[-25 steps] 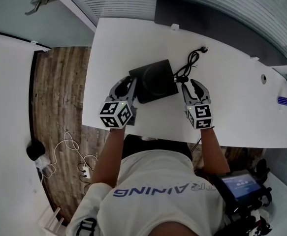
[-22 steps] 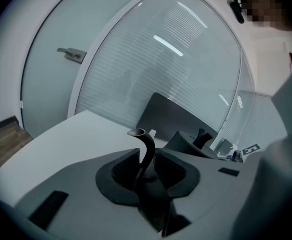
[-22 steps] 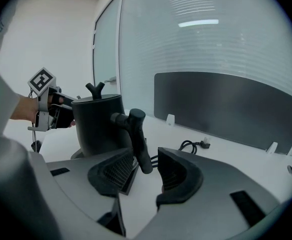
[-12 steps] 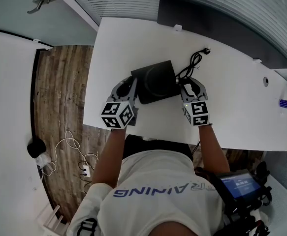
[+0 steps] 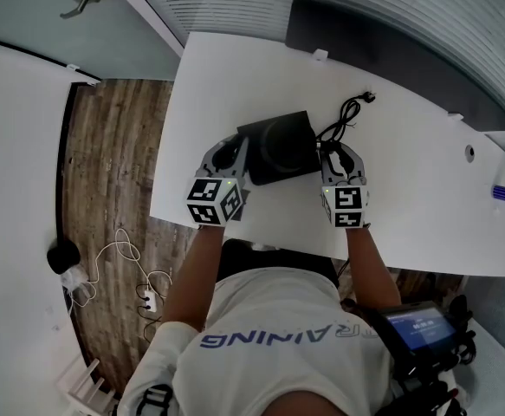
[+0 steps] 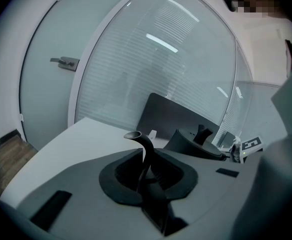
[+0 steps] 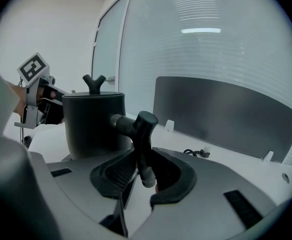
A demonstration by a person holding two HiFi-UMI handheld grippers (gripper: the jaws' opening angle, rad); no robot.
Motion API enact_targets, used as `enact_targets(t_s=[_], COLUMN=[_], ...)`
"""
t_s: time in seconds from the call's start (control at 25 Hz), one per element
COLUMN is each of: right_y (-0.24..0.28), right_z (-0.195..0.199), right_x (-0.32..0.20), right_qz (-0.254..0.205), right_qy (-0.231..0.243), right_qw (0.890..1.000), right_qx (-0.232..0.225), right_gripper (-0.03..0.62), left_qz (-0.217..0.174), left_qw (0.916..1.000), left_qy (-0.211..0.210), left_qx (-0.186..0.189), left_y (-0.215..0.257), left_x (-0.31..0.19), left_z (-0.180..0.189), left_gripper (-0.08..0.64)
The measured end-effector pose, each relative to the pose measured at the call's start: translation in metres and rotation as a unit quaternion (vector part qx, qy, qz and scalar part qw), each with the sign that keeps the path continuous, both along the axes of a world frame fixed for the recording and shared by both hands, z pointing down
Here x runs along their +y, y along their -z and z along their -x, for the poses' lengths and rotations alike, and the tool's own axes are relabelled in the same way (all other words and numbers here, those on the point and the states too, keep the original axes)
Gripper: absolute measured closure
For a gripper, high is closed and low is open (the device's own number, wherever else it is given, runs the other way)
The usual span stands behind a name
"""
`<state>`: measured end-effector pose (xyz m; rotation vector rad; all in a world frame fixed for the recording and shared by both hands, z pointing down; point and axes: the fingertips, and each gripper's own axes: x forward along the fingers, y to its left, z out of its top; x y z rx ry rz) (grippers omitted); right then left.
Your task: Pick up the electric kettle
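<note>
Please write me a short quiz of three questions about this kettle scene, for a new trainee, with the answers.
1. True or false: the power cord lies left of the kettle in the head view.
2. Which part does the right gripper have between its jaws? A spout; B handle; C lid knob.
3. What does the kettle stand on?
Key: 1. False: it lies to the right. 2. B: the handle; the jaws are closing around it. 3. A black square base on the white table.
</note>
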<state>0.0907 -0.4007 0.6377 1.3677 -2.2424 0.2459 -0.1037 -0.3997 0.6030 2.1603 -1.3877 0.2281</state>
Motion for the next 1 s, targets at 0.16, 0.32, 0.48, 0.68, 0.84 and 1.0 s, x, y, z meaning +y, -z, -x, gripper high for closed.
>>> enact_targets(t_s=[0.16,0.32,0.48,0.68,0.84,1.0], right_y=[0.019,0.045,0.073,0.097,0.113,0.125], right_z=[-0.001,-0.002,-0.013,-0.037,-0.054,-0.057], right_x=[0.001,0.0,0.006,0.027,0.043,0.065], right_qz=[-0.013,-0.028,-0.044,-0.049,-0.056,-0.056], right_qy=[-0.008,-0.008,-0.018,-0.027,-0.02,-0.011], right_qw=[1.0,1.0,0.999,0.998,0.998,0.998], right_qx=[-0.003,-0.006,-0.009,-0.016,-0.017,-0.015], right_gripper=[0.486,0.486,0.486,0.486,0.486,0.486], left_qz=[-0.017,-0.035,-0.048,-0.055,-0.065,-0.071], left_qw=[0.9998,0.9994,0.9988,0.9984,0.9978,0.9974], left_qy=[-0.007,-0.004,-0.01,-0.013,-0.012,-0.005], left_qx=[-0.005,-0.002,0.001,-0.009,-0.01,-0.008], left_y=[0.019,0.045,0.07,0.096,0.109,0.118], left_x=[0.002,0.006,0.017,0.039,0.059,0.084], left_z=[-0.001,-0.002,-0.012,-0.037,-0.054,-0.058], left_gripper=[0.5,0.502,0.501,0.503,0.503,0.505])
